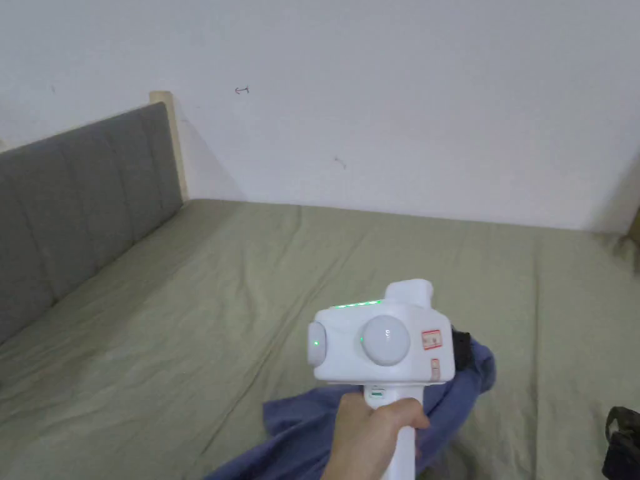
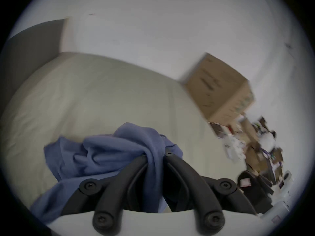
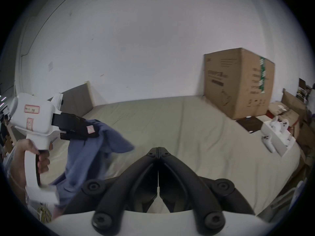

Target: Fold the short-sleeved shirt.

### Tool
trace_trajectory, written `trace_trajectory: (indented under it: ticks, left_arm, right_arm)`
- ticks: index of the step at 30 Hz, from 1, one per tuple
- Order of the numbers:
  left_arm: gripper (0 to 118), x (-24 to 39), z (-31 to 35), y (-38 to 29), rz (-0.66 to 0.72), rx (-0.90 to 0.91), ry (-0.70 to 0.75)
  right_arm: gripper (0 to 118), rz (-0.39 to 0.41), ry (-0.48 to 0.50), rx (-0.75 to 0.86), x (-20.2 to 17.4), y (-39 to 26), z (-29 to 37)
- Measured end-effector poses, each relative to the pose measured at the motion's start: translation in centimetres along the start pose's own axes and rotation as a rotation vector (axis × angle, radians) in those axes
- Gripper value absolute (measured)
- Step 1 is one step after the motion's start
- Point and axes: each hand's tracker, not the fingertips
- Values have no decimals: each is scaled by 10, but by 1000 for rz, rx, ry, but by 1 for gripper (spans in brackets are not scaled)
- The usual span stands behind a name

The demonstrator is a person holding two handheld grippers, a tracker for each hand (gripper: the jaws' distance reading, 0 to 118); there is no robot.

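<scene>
Already the left gripper (image 2: 154,156) has its jaws pinched on a bunched fold of the blue shirt (image 2: 109,154), which hangs below it over the near edge of the green bed (image 1: 187,300). Beside it, the right gripper (image 3: 158,150) is closed on nothing, the shirt lying to its left. Print on the cardboard box (image 3: 238,86) is too blurred to read.

Blue shirt (image 2: 119,147); olive sheet (image 1: 187,325); brown box (image 3: 238,84).
</scene>
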Motion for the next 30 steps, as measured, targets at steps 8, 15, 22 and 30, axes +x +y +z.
trace_trajectory:
  ticks: [8,15,22,30]
  left_arm:
    - [6,109,-120,-121,-123,-345,-153]
    - [84,94,-161,-188,-182,-558,-58]
    - [107,82,-95,-121,-211,-338,-25]
    - [0,-16,-33,-146,-60,-271,178]
  right_arm:
    - [0,-113,-176,37,73,5,37]
    - [0,-162,-229,-17,102,-10,38]
    - [0,-167,-191,-47,91,-10,25]
    - [0,-97,-87,-111,54,-20,4]
